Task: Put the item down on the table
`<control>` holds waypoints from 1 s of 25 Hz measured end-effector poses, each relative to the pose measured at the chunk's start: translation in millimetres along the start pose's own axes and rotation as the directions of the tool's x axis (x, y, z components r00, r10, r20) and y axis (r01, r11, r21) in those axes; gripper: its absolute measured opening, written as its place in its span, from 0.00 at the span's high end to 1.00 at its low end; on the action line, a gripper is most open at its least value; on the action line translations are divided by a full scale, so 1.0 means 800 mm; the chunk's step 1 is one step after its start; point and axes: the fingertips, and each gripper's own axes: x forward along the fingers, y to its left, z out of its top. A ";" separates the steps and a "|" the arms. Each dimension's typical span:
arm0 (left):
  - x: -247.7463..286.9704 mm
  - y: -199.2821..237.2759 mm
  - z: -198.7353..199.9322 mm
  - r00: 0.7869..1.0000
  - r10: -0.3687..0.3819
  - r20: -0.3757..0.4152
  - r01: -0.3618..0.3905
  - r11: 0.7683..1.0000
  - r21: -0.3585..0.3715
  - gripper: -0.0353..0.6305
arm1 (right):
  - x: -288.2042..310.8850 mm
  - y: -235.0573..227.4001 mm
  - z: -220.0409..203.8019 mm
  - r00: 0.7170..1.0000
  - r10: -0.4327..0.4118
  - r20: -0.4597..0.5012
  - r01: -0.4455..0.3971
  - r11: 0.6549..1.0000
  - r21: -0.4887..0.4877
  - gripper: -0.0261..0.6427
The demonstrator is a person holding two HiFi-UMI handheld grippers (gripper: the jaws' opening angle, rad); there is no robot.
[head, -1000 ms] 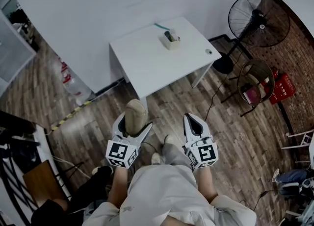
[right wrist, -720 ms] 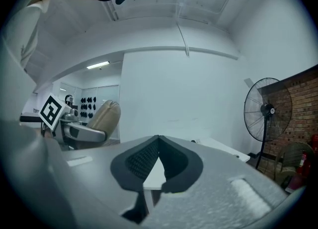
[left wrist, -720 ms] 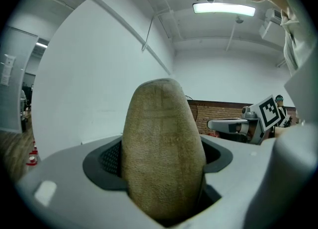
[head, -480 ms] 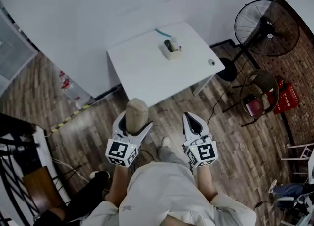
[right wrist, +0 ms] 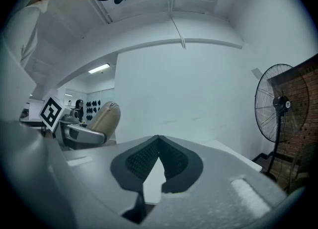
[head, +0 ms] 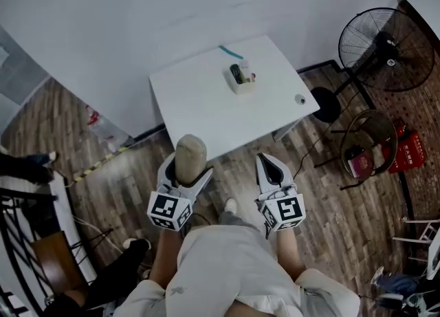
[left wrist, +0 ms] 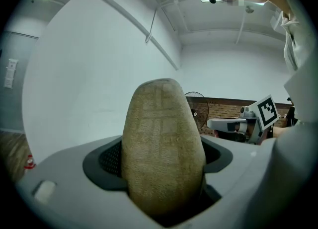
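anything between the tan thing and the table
Nothing visible. The tan oval item, held in the left gripper, faces open floor up to the white table, whose near part is bare; a small box sits farther back.

A white table (head: 199, 106) holds a small box (head: 241, 79), teal pen (head: 230, 52) and small round object (head: 300, 100).

A white table (head: 199, 113) stands on the wood floor. A small box (head: 241, 79) sits toward the table's far edge, a teal stick (head: 230, 52) lies behind it, and a small round thing (head: 300, 100) lies by the right corner. At the table's near edge the left gripper (head: 187, 169) clamps an upright tan item (head: 190, 154). The right gripper (head: 265, 161) hangs alongside with its jaws together. A fan (head: 388, 51) stands right of the table.
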 end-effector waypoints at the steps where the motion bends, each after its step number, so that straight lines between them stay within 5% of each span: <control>1: 0.006 0.000 0.002 1.000 0.005 -0.001 -0.005 1.000 -0.001 0.30 | 0.004 -0.007 0.000 1.000 0.005 -0.003 -0.005 1.000 0.004 0.96; 12: 0.045 0.023 0.002 0.999 0.047 -0.014 -0.047 0.999 -0.026 0.30 | 0.060 -0.035 -0.006 0.998 0.059 -0.016 -0.059 0.998 0.023 0.96; 25: 0.129 0.085 -0.001 0.999 0.000 -0.033 -0.001 0.999 -0.043 0.30 | 0.144 -0.065 -0.008 0.998 0.033 -0.045 -0.033 0.999 0.016 0.96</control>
